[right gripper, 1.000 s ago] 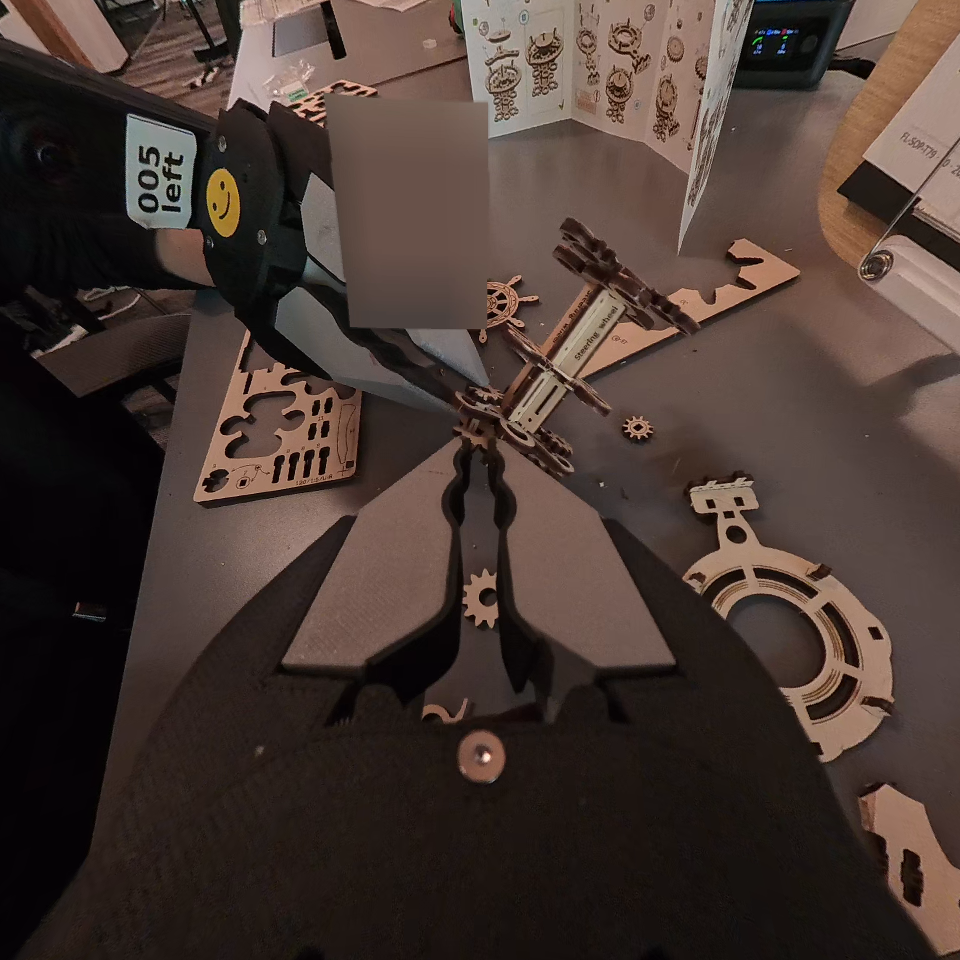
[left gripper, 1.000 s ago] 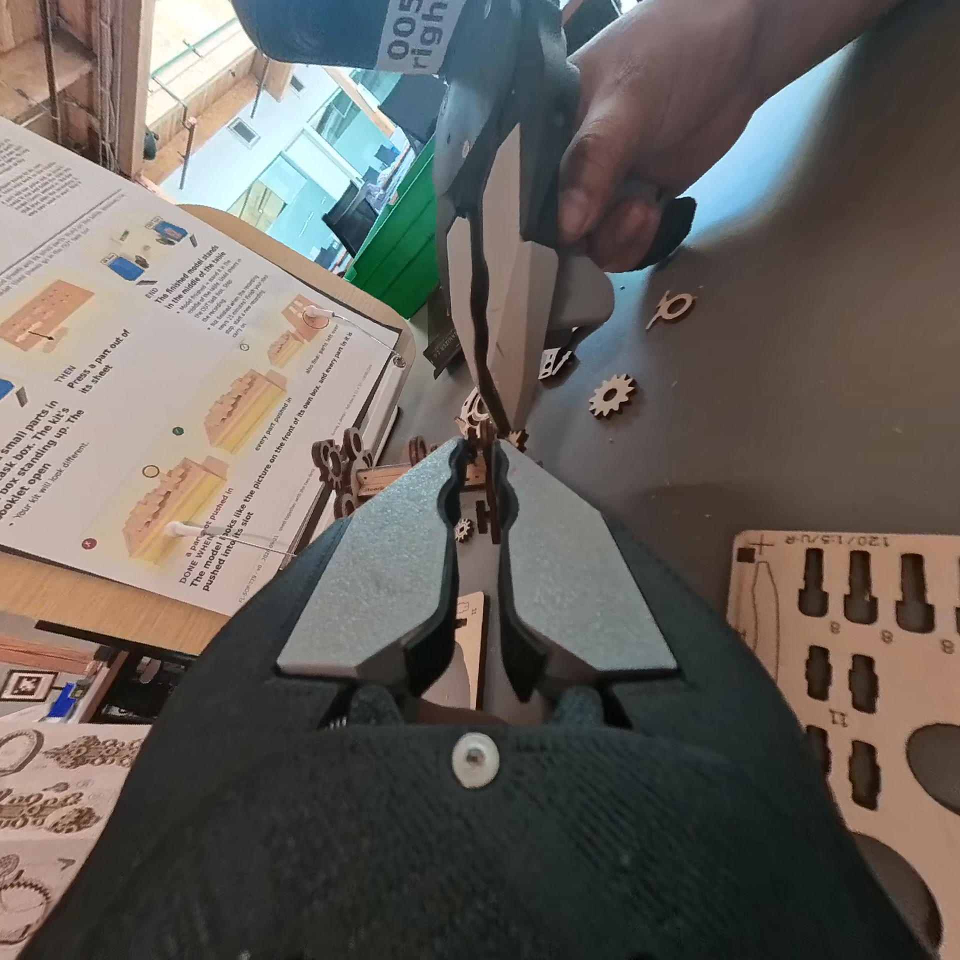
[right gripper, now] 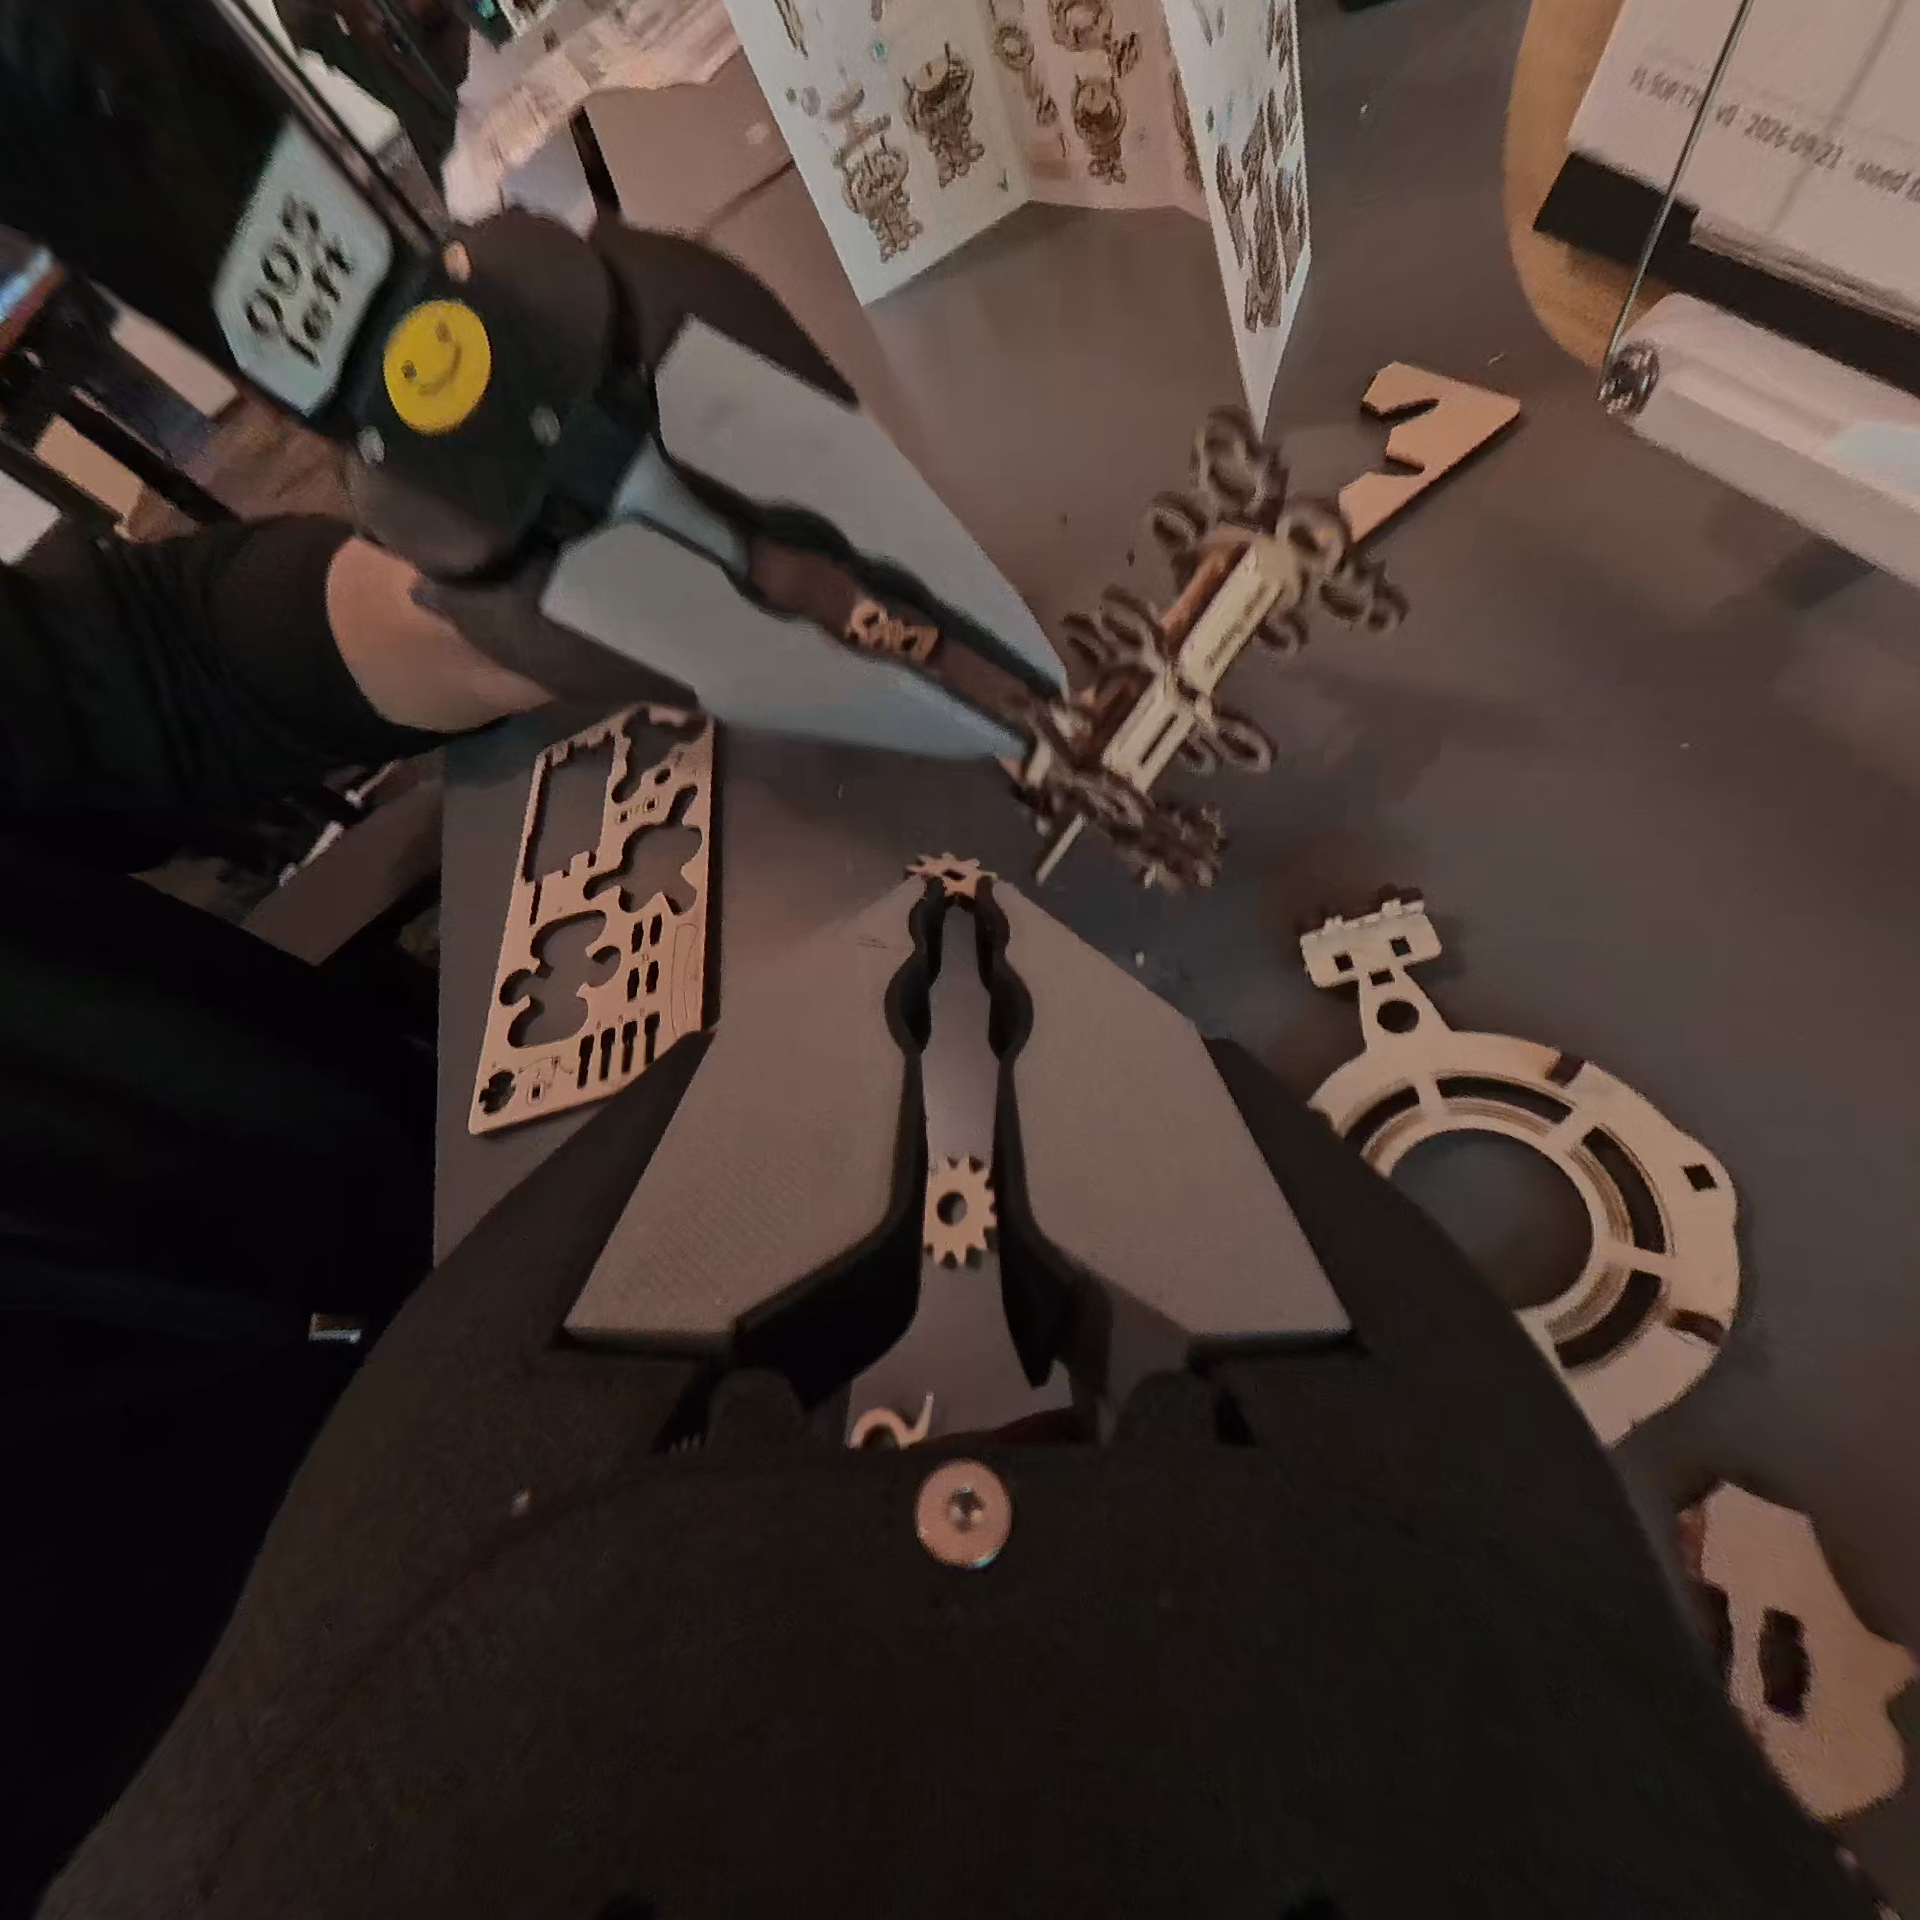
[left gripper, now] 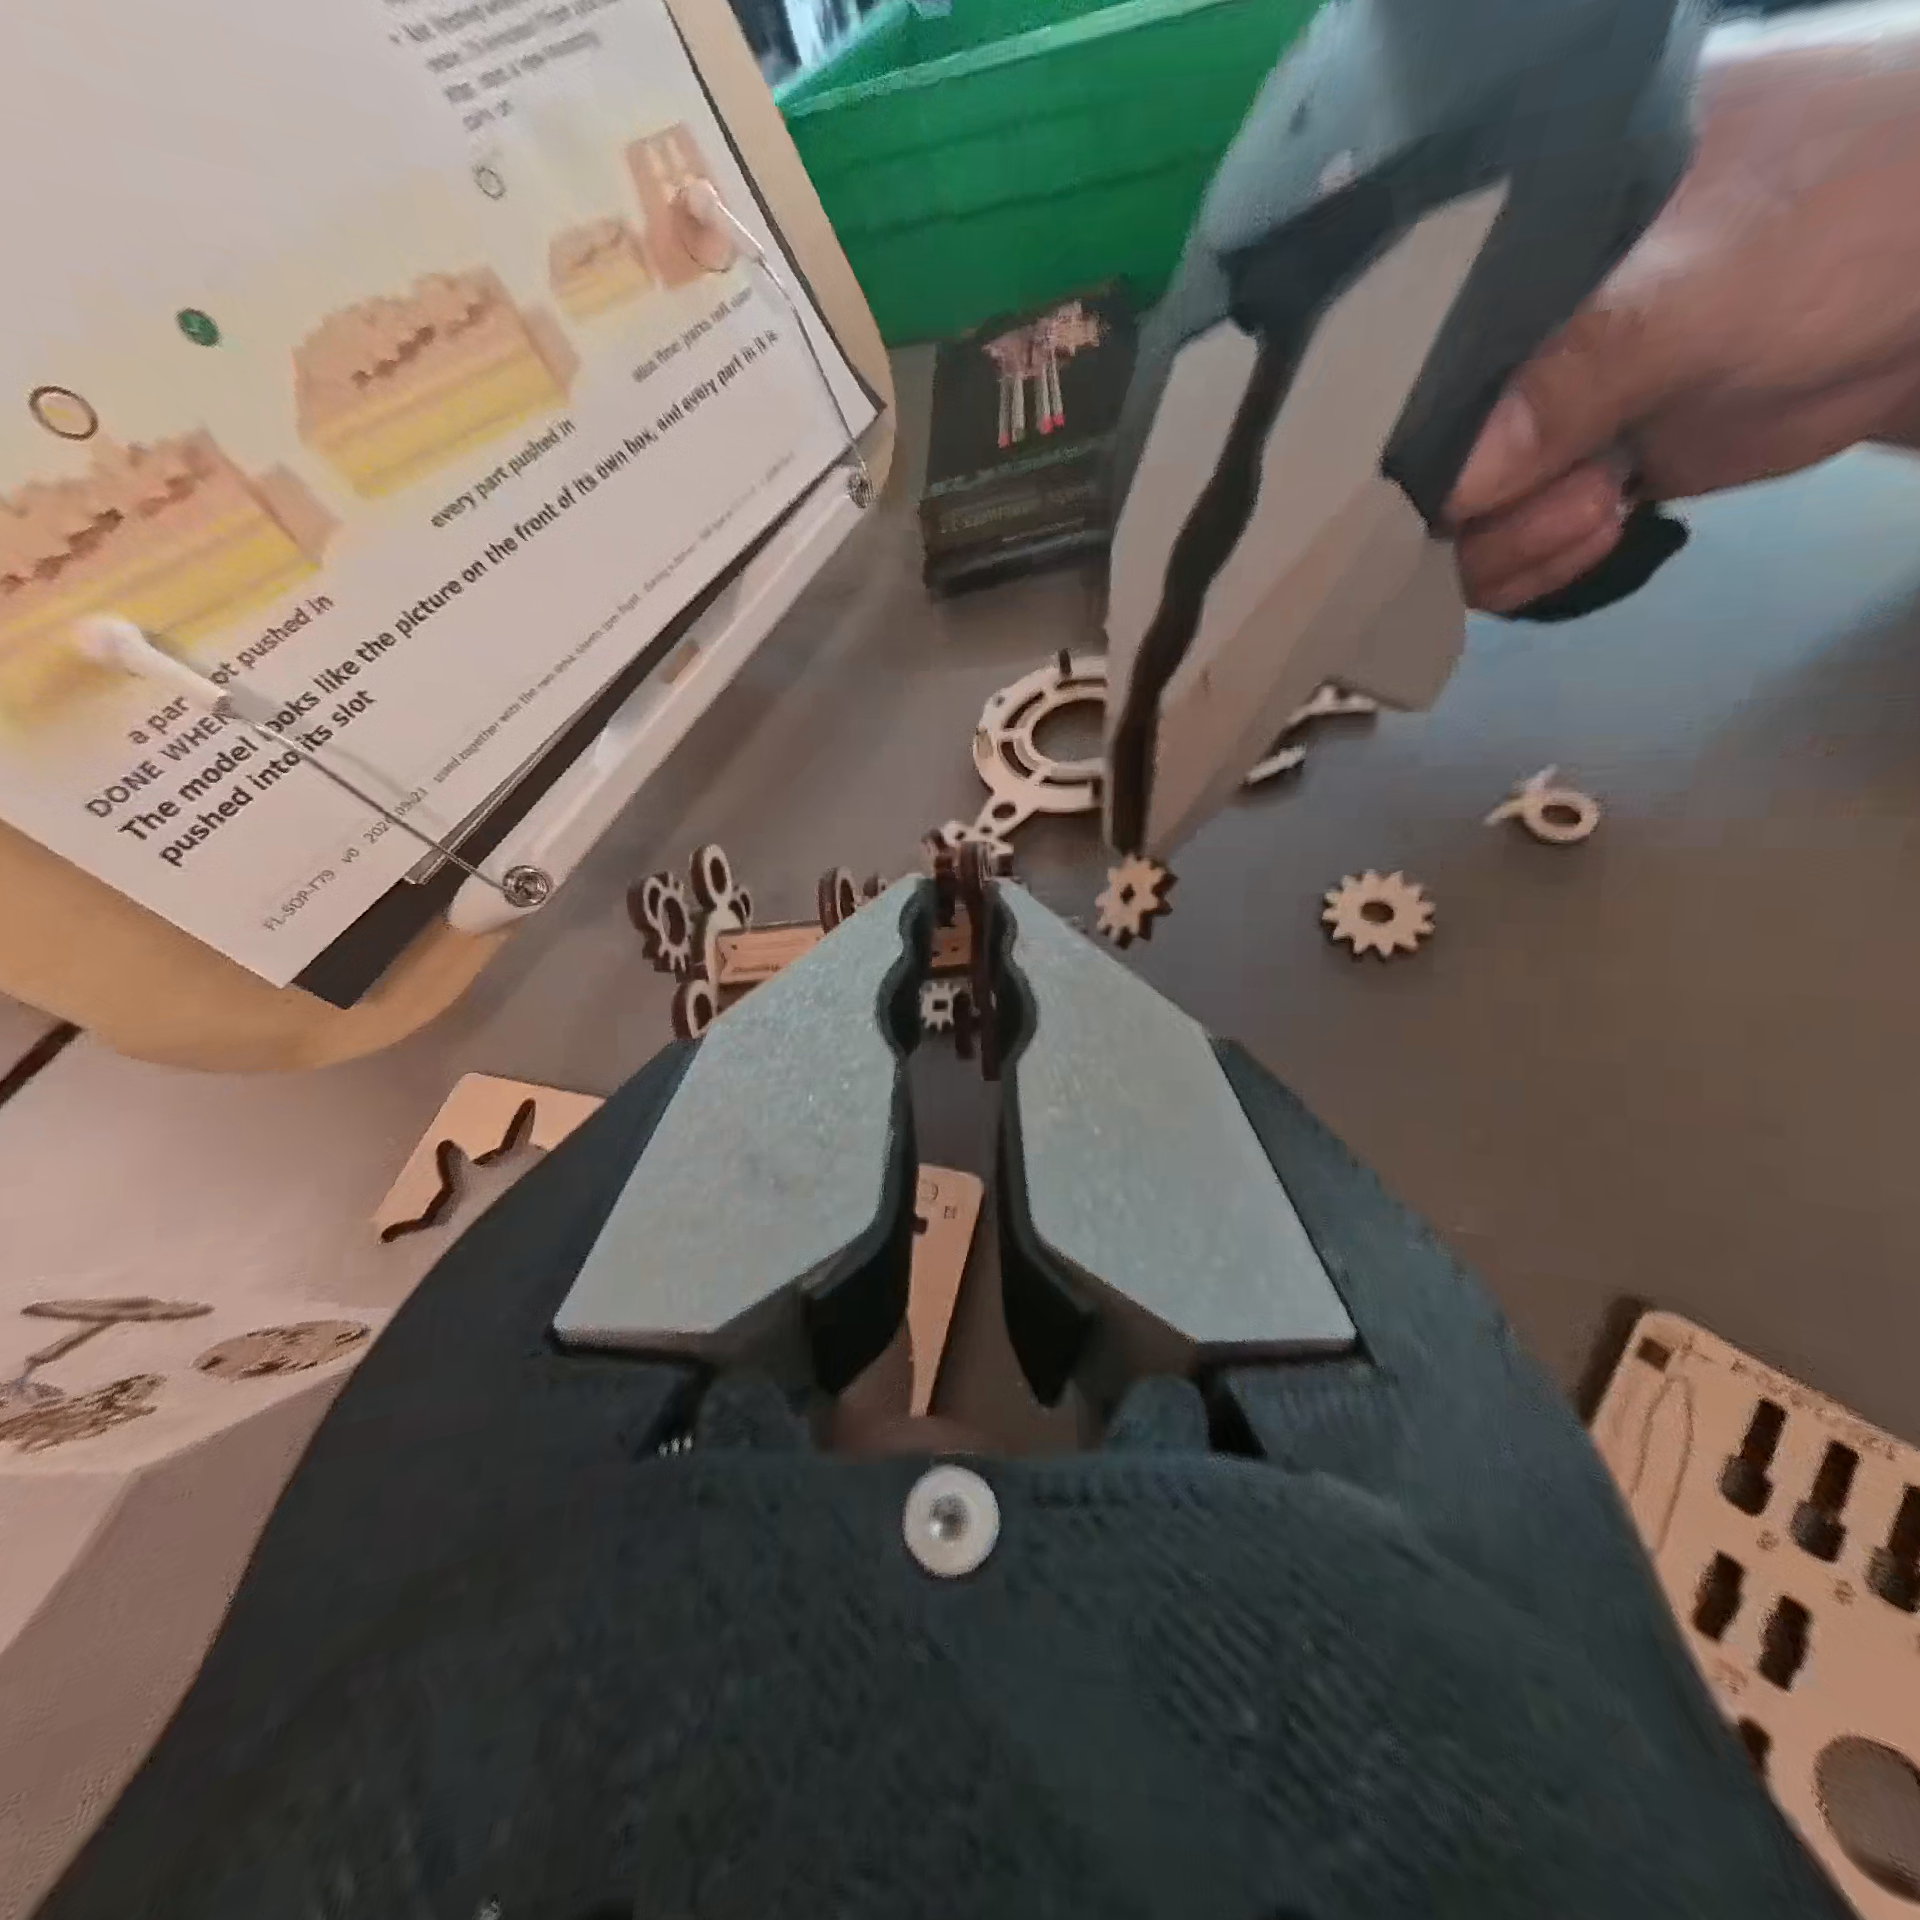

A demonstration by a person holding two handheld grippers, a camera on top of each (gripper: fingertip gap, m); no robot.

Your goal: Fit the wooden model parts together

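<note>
right gripper [right gripper: 954, 888] pinches a toothed plywood gear [right gripper: 951, 876]; left gripper [left gripper: 961, 899] clamps the scalloped model [right gripper: 1164, 707].

A clipboard [left gripper: 644, 790] with a printed instruction sheet [left gripper: 343, 416] leans at the table's [left gripper: 1558, 1091] far left edge, a green bin [left gripper: 987, 166] behind it, a small dark box [left gripper: 1023, 457] beside it.

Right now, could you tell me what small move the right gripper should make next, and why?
Probably lift the small pale wooden gear and carry it towards the dark-edged wooden model assembly. The right gripper already pinches that gear at its tips, while the left gripper grips the assembly, apart from it.
</note>
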